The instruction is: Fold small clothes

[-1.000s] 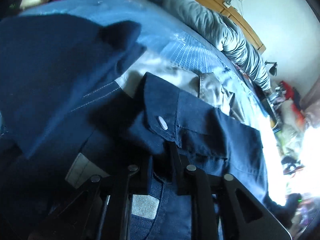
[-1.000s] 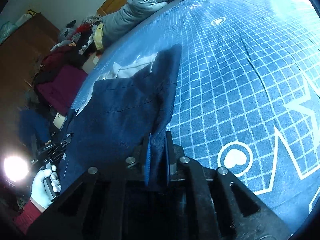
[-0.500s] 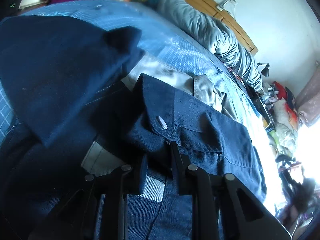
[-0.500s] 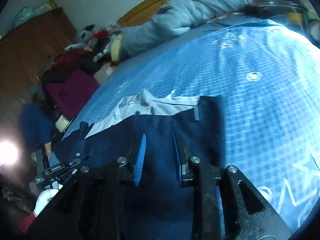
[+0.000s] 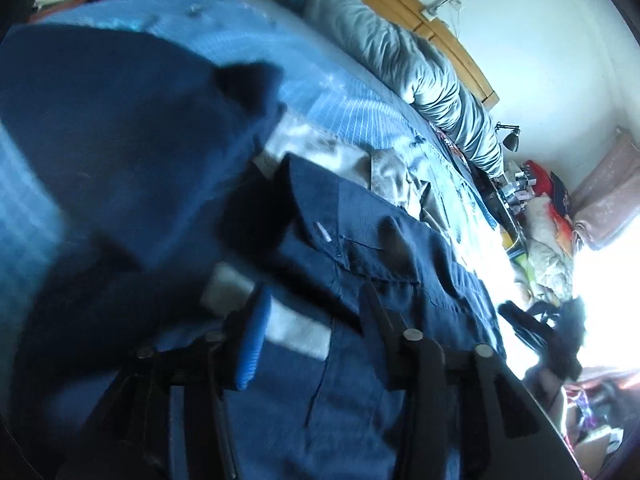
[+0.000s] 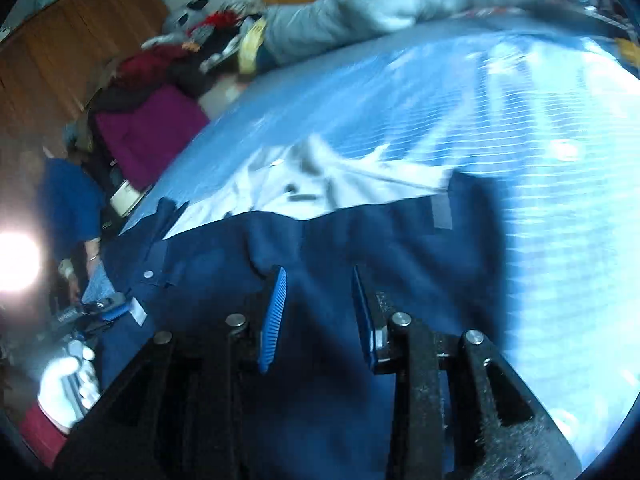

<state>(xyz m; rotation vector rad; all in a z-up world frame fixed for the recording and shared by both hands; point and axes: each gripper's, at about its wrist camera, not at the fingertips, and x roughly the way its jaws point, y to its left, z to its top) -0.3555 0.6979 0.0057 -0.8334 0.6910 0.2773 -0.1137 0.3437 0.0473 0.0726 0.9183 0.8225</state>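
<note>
I see both hand-held grippers, left [image 5: 310,320] and right [image 6: 318,312], with fingers apart, empty, over the navy shorts [image 6: 360,264] on the bed [image 6: 520,120]; the loose folded flap [image 5: 120,120] may fall back open.

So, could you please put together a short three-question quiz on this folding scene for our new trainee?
1. True or false: the right gripper is clamped on the navy garment.
2. The bedsheet under the clothes is: A red, B blue with a white grid, C plain white.
3. Fill in: the left gripper hovers over the garment with its jaws ____.

Key:
1. False; its jaws stand apart above the cloth.
2. B.
3. Open.
</note>
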